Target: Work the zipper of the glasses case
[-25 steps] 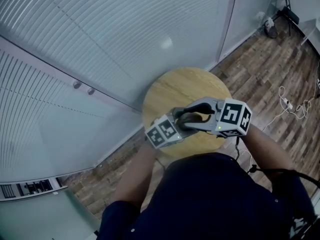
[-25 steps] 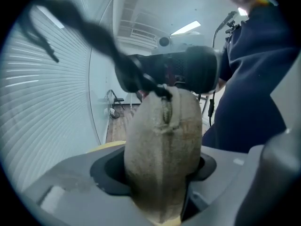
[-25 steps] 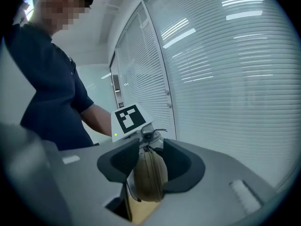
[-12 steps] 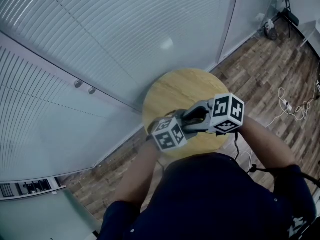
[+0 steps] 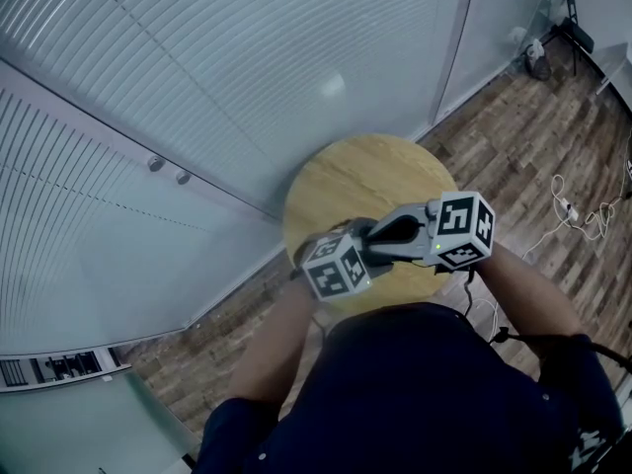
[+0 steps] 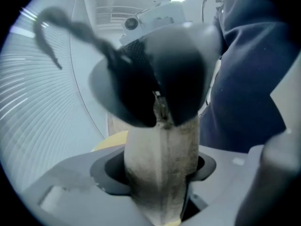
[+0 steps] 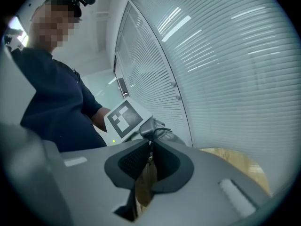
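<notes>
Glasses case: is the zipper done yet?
Done: the left gripper holds the glasses case in its jaws. In hand: the right gripper has just been closing its jaws on the zipper pull between them. Left: sliding it; the zipper below looks closed, though blurry.

Left tool (image 5: 354, 233) faces right tool (image 5: 376, 237) above a round table (image 5: 355, 178)

Mid-frame, over the lower edge of the round tabletop (image 5: 346, 181), the left gripper (image 5: 353, 247) sits lower left of the right gripper (image 5: 387, 237), with the glasses case (image 6: 162, 164) between them.
</notes>
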The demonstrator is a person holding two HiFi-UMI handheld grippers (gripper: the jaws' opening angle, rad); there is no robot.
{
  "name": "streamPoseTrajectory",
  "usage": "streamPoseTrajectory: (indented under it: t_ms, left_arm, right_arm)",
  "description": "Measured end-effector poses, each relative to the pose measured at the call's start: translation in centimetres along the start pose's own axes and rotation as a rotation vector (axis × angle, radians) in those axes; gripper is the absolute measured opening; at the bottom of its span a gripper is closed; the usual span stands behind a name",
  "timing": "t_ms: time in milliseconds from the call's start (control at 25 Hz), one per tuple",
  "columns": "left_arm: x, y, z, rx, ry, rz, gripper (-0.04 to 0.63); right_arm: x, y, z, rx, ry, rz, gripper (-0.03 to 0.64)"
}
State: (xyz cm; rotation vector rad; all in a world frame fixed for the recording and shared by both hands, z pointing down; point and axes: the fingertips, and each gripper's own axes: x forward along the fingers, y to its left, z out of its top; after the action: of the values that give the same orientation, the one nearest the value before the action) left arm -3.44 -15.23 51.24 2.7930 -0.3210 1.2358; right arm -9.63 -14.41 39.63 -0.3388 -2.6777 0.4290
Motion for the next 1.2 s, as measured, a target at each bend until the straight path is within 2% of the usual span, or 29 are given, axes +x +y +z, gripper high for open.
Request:
streamPoseTrajectory:
  t_ms: [320,400,520,640,880,1040,1200]
  left_arm:
    - [-1.3,0.5,0.8,-0.094,-0.087,-0.003,0.305]
    - [-1.5,0.8,1.4,-0.087,-0.095,-0.004,0.305]
    - [-2.5,0.9,3.1,-0.1,-0.171,-0.018,0.305]
    - [-2.9,0.9,3.4,-0.104,-0.197,-0.026,0.304]
    - [-3.5,0.8,4.2,-0.116,-0.253,-0.035,0.302]
    - [-4.1,1.0,5.0,-0.147,-0.321,-0.044,0.301]
    - [-4.2,1.3,5.4,-0.165,-0.367,-0.053,0.299]
  right_arm:
    - [-2.8,-0.2,2.8,0.006,-0.204,-0.038,0.008]
    - [-3.3,-0.3,3.1,0.004,-0.232,-0.038,0.008]
    - [-3.8,0.0,3.9,0.001,-0.304,-0.024,0.008]
    - [-4.3,0.2,4.4,0.002,-0.359,-0.002,0.008]
    - [-5.2,0.4,4.9,0.021,-0.421,0.019,0.008]
    - [-6.2,0.3,5.6,0.047,-0.484,0.034,0.008]
    - [-6.6,-0.1,5.7,0.054,-0.501,0.026,0.008]
